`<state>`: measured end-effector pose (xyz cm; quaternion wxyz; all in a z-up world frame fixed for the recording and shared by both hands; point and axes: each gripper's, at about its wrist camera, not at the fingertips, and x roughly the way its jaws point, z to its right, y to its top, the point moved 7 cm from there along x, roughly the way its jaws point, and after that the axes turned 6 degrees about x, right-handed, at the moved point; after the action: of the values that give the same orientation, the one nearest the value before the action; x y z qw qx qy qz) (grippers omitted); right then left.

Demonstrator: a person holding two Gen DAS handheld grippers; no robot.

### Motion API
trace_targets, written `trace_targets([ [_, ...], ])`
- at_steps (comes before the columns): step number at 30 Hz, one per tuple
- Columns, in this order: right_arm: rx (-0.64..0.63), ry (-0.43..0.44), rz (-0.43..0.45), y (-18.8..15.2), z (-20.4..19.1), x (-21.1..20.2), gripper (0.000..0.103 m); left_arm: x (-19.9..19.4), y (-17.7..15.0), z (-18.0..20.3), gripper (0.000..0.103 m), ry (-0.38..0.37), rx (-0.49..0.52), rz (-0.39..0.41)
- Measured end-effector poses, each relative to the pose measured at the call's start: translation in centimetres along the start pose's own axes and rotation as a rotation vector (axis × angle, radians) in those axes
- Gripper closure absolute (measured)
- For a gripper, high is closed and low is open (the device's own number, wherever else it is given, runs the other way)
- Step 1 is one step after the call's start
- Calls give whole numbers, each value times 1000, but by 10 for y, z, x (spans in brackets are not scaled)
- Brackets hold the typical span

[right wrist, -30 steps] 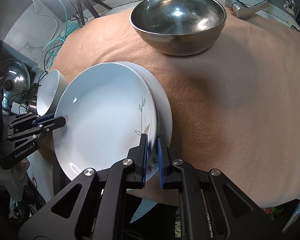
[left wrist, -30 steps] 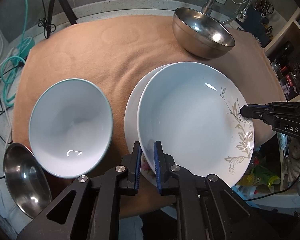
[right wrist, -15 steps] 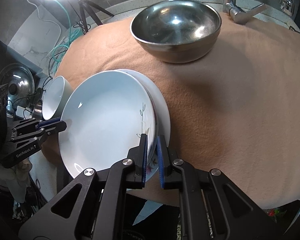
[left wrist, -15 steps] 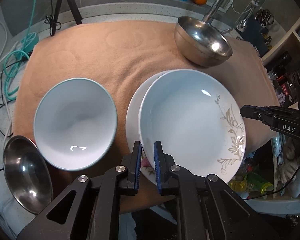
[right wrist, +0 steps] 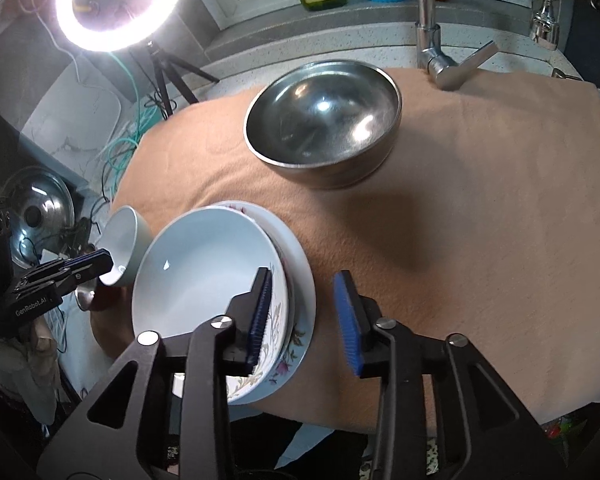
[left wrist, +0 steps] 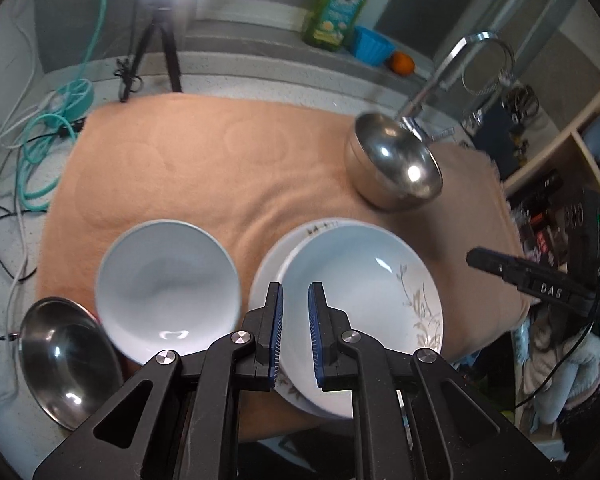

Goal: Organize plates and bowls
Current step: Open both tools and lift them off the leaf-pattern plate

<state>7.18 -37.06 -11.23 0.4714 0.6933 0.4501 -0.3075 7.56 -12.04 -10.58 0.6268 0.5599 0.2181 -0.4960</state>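
Orange cloth (left wrist: 220, 168) bears stacked plates (left wrist: 360, 280); right fingers (right wrist: 260, 312) just opened, empty, left fingers (left wrist: 276, 332) clenched empty.

Open cloth (right wrist: 480, 220) right of stacked plates (right wrist: 204, 280); steel bowl (right wrist: 324, 120) and faucet (right wrist: 432, 40) behind, white bowl (left wrist: 168, 284) left.

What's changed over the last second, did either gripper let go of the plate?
The right gripper has just been opening its jaws, letting go of the top plate; nothing is pinched now. Both grippers rose and backed off; the left gripper is shut, off the plate. White bowl and steel bowl stayed put.
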Motion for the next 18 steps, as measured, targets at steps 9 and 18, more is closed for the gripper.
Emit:
trace_targets([
  [9,33,1,52,33,7,-5,59,-18,33,-36,92,26,-77,83],
  [18,76,-6,51,68,26,6,54,21,69,5,92,-70,-10,56],
])
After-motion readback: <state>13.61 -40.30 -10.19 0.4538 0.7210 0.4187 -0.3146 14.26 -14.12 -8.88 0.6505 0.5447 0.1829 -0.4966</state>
